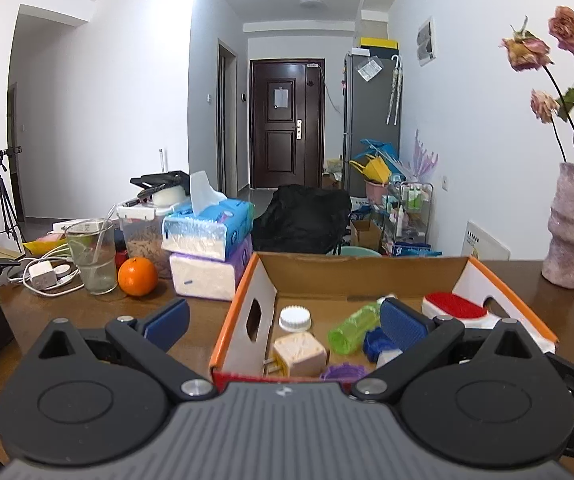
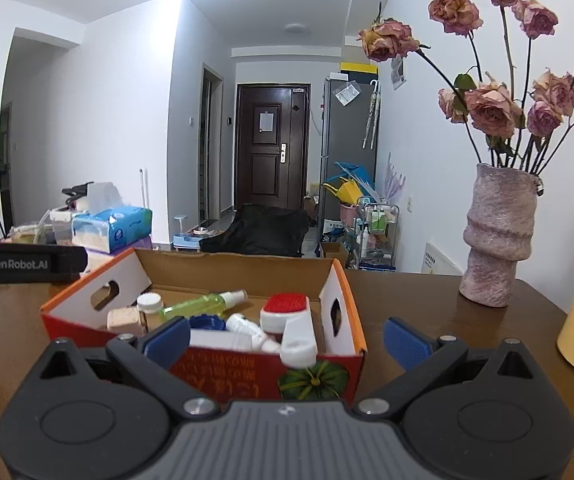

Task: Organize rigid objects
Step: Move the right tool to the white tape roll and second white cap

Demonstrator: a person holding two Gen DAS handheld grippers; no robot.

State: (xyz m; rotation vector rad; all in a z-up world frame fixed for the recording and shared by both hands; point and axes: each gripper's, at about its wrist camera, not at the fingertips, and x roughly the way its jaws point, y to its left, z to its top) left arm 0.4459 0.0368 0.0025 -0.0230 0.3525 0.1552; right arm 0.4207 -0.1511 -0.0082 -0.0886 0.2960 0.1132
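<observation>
The wooden table (image 2: 427, 292) carries everything; the cardboard box (image 2: 243, 268) sits near its front edge, between the tissue packs (image 1: 207, 240) toward the left edge and the pink vase (image 2: 499, 240) at the far right corner. Judging by its contents, the box serves as the collecting bin, so most of the sorting looks done.

Inside it lie, largest first: the red-topped white brush (image 2: 291, 320) along the right wall, long axis front to back, handle resting on the near rim; the green spray bottle (image 2: 203, 304), lying on its side, long axis running left to right with the white nozzle toward the right wall; a beige charger cube (image 1: 299, 354) at the near left corner, prongs facing left; a white-capped jar (image 1: 295, 318) just behind it; a blue cap (image 2: 207, 324) and a purple piece (image 1: 343, 371) by the near wall.

The left gripper (image 1: 283, 320) hovers above the box's left wall, fingers spread wide, holding nothing. The right gripper (image 2: 287, 340) hangs over the near wall, jaws likewise apart and empty
</observation>
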